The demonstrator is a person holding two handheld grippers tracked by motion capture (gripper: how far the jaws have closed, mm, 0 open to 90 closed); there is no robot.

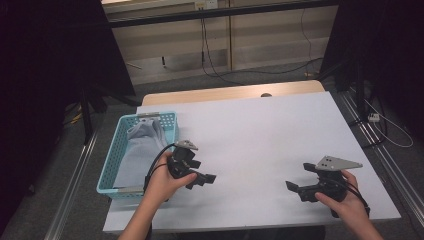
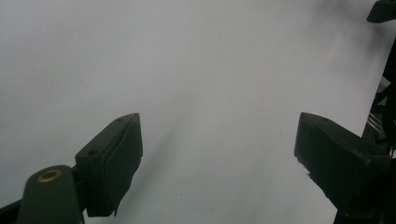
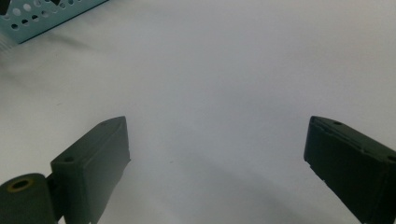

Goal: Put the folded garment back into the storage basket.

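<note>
Left gripper held low over the white table, jaws wide apart and empty, only bare tabletop between them in the left gripper view. Just behind and to its left, a blue basket with a grey cloth lying inside, bunched up toward the far end. Gripper body close beside the basket's near right corner, apart from the cloth. Pointed to the right, toward the other gripper.

Right gripper held near the table's front right edge, jaws likewise spread wide with nothing in them. Pointed left, facing the left gripper across an open stretch of table, well apart from it. Basket corner seen far ahead and to the upper left of its jaws in the right gripper view. Grey plate on top of the right gripper, tilted level.
</note>
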